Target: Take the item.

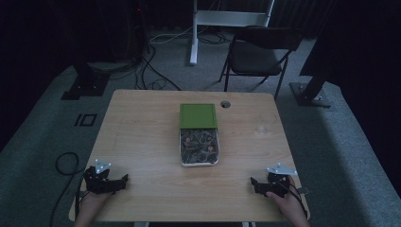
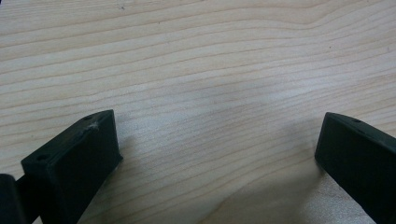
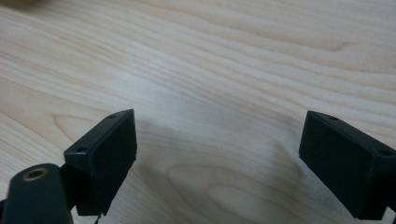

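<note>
A folding chair stands on the grey carpet beyond the far edge of the wooden table, next to a white metal stand leg. Black cables trail across the floor behind the table, and another cable loops on the carpet off its left side. A round cable hole sits in the table top just right of the box.

The clear plastic box lies near the middle of the table, well apart from both claws, with bare wood all the way between it and each of them. It holds a tangle of small dark pieces that cannot be told apart. Its green lid is slid back, covering the far part and leaving the near part uncovered. The long axis of box and lid runs from the near edge towards the far edge, the uncovered end pointing at the person.

The left claw rests at the near left corner, the right claw at the near right, tips turned inward. Both are released, jaws wide apart over bare wood in each gripper view.
</note>
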